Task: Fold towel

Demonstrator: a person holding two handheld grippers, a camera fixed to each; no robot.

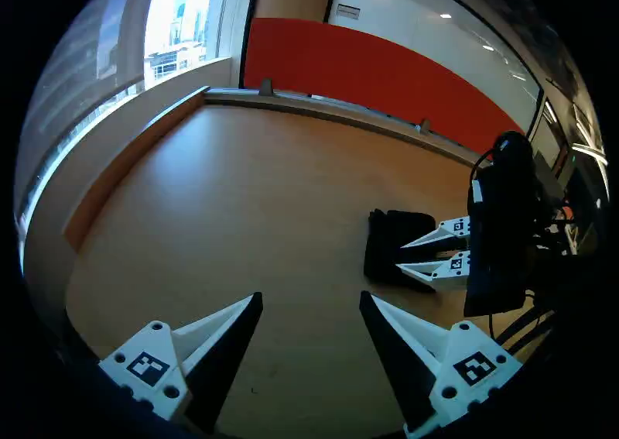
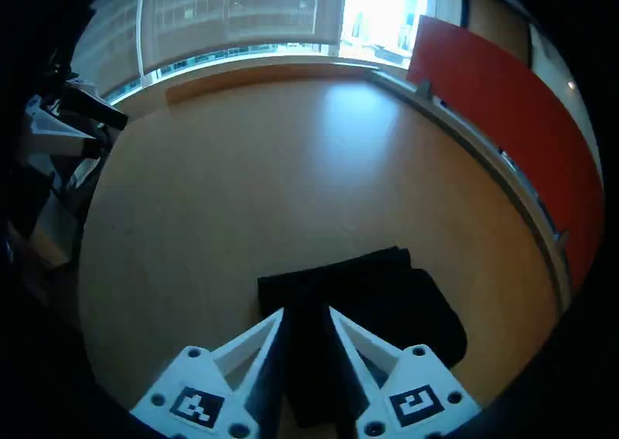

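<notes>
A black towel (image 2: 371, 300), folded into a small thick bundle, lies on the wooden table (image 2: 255, 168). In the right gripper view my right gripper (image 2: 306, 315) reaches over the towel's near edge, its fingers close together with dark cloth pinched between them. The left gripper view shows the same towel (image 1: 391, 238) at right, with the right gripper (image 1: 401, 258) on its near-right edge and a dark-sleeved arm behind it. My left gripper (image 1: 309, 300) hovers open over bare wood, well to the left of the towel, with nothing between its fingers.
A raised wooden ledge (image 1: 124, 160) runs under the windows along the table's left side. A red partition (image 1: 371, 75) closes the far edge. Dark equipment and cables (image 1: 542, 230) crowd the right side behind the right gripper.
</notes>
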